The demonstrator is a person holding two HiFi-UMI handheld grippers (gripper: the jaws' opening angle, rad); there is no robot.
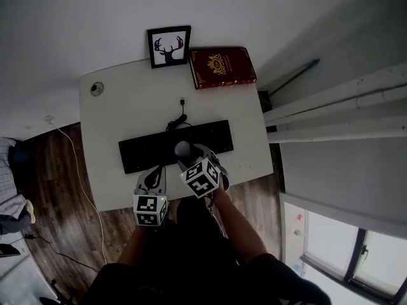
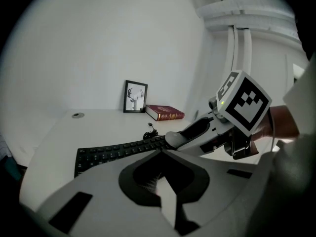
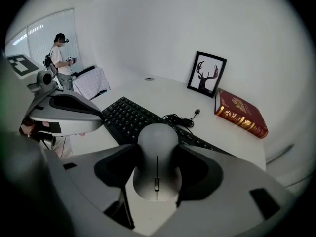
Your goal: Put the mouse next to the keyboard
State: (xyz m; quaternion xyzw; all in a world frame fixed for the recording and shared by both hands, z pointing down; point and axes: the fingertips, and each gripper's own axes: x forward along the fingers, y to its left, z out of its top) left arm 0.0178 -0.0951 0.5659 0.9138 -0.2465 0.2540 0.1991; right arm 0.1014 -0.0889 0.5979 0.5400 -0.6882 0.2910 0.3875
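A black keyboard lies across the middle of the white table. My right gripper hovers over the keyboard's front edge, shut on a grey mouse. In the right gripper view the mouse sits wedged between the jaws, its wheel facing the camera, with the keyboard beyond it. My left gripper hangs just left of the right one, over the table's front edge. In its own view the left gripper has its jaws together with nothing between them. The right gripper shows there too, carrying the mouse.
A framed deer picture and a red book stand at the table's back edge. The keyboard's coiled cable lies behind it, and a round grommet marks the back left corner. A person stands far off.
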